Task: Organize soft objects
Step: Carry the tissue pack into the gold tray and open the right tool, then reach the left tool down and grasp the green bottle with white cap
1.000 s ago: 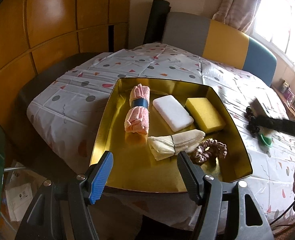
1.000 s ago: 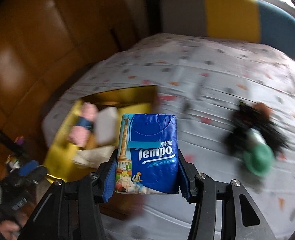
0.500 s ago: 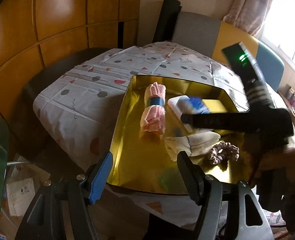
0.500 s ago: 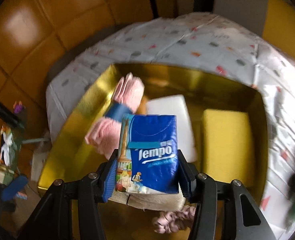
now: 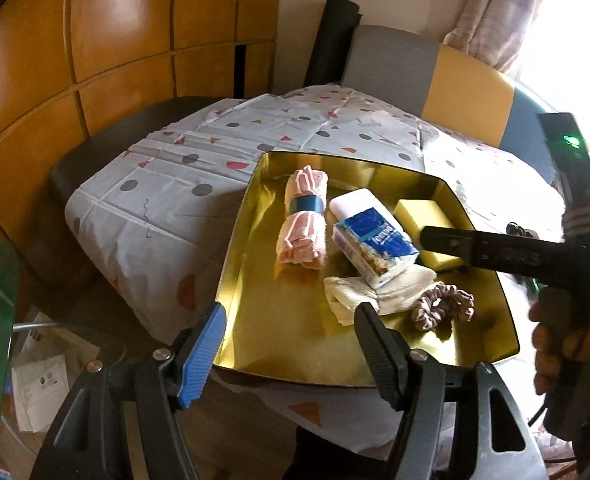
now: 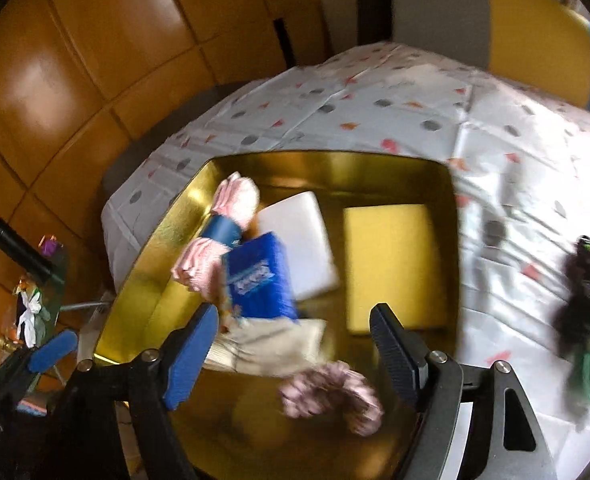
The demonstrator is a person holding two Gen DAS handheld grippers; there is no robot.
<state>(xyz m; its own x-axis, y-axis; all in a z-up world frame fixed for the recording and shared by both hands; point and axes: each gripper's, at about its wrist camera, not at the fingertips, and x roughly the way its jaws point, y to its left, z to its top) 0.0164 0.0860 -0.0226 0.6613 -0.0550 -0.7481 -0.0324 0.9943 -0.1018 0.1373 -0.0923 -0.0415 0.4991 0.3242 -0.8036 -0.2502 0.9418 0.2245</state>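
The gold tray [image 5: 239, 240] sits on the patterned tablecloth [image 5: 167, 184] and already holds 6 soft things. Largest is the pink rolled towel [image 5: 304, 220] with its blue band, along the left side; then the yellow sponge [image 5: 425, 214] at the far right, the white block [image 5: 355, 202] between them, the cream folded cloth [image 5: 369, 290] nearer the front, the blue Tempo tissue pack [image 5: 375, 242], and last the pink scrunchie [image 5: 443, 306] at the front right. The tissue pack lies tilted, leaning on the white block and the cream folded cloth, and no claw touches it. The right gripper [image 6: 293, 354] hangs above the tray with its fingers spread wide and nothing between them; the left gripper [image 5: 289, 350] waits at the near rim, likewise spread and empty. The step in hand looks like the release of the pack, so the right gripper would do well to lift straight up without brushing the pack or the scrunchie below it. A dark tangle with something green [image 6: 587, 320] lies on the tablecloth well apart from the tray, blurred, probably next to be collected.
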